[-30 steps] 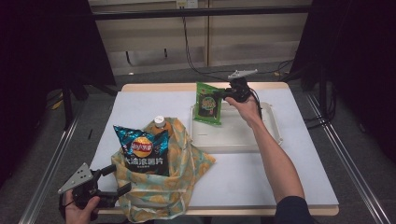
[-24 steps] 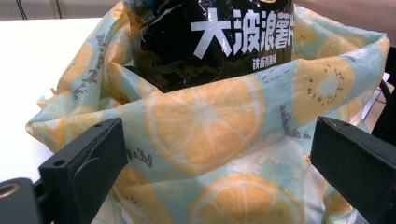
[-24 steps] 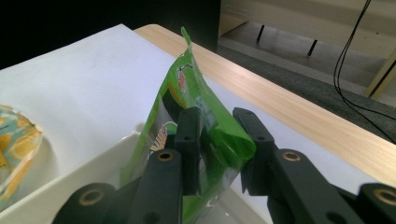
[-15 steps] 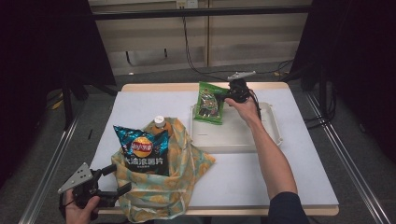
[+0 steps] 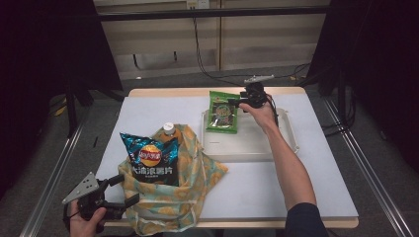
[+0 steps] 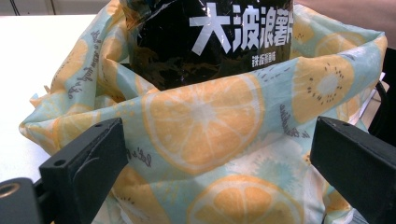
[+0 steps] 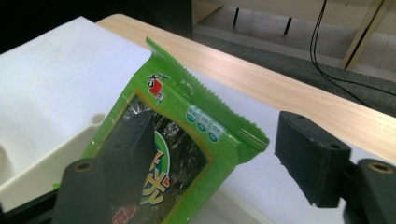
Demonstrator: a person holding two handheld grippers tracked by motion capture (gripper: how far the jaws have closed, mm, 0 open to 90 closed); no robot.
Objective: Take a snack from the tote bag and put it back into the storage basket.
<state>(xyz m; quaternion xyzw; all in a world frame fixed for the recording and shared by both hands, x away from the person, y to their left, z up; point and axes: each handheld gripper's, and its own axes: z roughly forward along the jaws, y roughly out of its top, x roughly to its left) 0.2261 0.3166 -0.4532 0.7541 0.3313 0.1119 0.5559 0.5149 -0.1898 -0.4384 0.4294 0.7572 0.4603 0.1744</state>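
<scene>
A green seaweed packet (image 5: 222,111) rests tilted on the far left corner of the white tray (image 5: 257,148). My right gripper (image 5: 237,102) is at the packet's top right corner, and its jaws have just been opening. In the right gripper view the packet (image 7: 187,140) lies between the jaws of the right gripper (image 7: 215,135), with the right jaw well off it. At the table's front left my left gripper (image 5: 126,190) stands open against a fruit-print cloth bag (image 5: 197,173). The bag (image 6: 205,112) spans the gap of the left gripper (image 6: 217,140).
A dark blue chips bag (image 5: 150,158) stands in the cloth bag, with a capped bottle (image 5: 169,127) behind it. The chips bag (image 6: 210,37) rises just beyond the cloth rim. The table's wooden far edge (image 7: 299,93) runs close behind the packet.
The right gripper's jaws have spread apart around the green packet's corner. The packet has tipped slightly down onto the tray. The left gripper has stayed put.
</scene>
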